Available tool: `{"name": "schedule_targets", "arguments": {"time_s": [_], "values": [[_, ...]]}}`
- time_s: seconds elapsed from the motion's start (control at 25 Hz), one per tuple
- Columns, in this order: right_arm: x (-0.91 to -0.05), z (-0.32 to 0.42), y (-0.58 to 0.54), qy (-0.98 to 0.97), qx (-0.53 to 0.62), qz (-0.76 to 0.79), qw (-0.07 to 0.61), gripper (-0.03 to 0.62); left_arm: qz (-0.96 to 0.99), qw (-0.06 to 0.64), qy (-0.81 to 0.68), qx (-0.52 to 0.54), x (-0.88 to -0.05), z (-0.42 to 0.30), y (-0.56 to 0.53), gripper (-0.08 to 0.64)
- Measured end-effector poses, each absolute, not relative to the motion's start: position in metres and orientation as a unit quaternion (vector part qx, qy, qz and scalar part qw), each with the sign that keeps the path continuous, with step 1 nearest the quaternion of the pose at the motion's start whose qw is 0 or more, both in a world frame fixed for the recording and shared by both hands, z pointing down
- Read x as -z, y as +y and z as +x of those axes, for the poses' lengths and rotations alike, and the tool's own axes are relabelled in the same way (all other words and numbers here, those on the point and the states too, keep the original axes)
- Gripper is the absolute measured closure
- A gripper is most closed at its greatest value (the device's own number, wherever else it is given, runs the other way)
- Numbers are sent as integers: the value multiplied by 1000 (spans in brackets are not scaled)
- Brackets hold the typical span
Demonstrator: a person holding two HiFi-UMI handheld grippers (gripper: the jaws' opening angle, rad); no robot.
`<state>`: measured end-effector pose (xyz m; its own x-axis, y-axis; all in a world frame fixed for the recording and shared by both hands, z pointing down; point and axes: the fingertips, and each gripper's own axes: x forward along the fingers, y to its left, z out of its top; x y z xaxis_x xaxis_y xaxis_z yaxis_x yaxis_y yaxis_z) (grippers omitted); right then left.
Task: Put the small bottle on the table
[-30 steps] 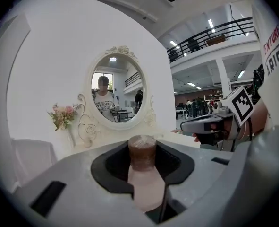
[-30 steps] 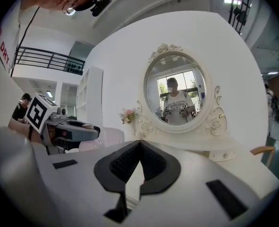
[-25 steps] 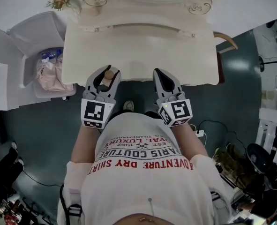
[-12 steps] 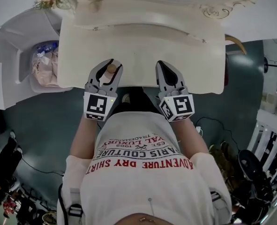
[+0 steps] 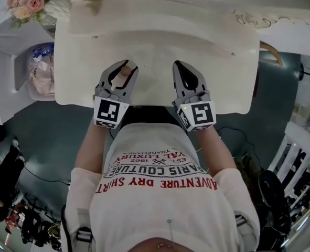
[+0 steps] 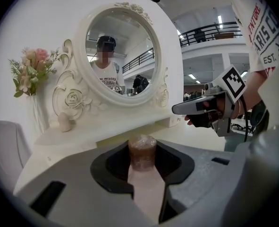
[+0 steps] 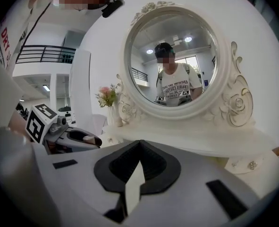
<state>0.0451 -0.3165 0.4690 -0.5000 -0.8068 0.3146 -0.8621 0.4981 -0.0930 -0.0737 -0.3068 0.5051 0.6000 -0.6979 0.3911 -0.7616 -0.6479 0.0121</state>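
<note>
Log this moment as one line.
left gripper: shut on small bottle | right gripper: shut, empty | both over table | placement: not yet done

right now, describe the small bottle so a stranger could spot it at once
Find the cream dressing table with the round mirror; two grey grippers hover over its front edge. The left gripper clamps the small bottle. Its brownish glittery cap marks it out; the right gripper is shut and empty.

two claws: left claw (image 5: 121, 67), right claw (image 5: 180, 67); one small bottle (image 6: 142, 151); one table (image 5: 160, 41); one mirror (image 6: 122, 51); one bouquet (image 5: 29, 1).
</note>
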Motion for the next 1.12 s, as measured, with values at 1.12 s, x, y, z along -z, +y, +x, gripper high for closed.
{"name": "schedule_targets", "arguments": {"time_s": [1.12], "values": [[-509, 82, -340, -834, -139, 510, 160, 594, 900, 95, -396, -154, -551, -44, -338, 428]]}}
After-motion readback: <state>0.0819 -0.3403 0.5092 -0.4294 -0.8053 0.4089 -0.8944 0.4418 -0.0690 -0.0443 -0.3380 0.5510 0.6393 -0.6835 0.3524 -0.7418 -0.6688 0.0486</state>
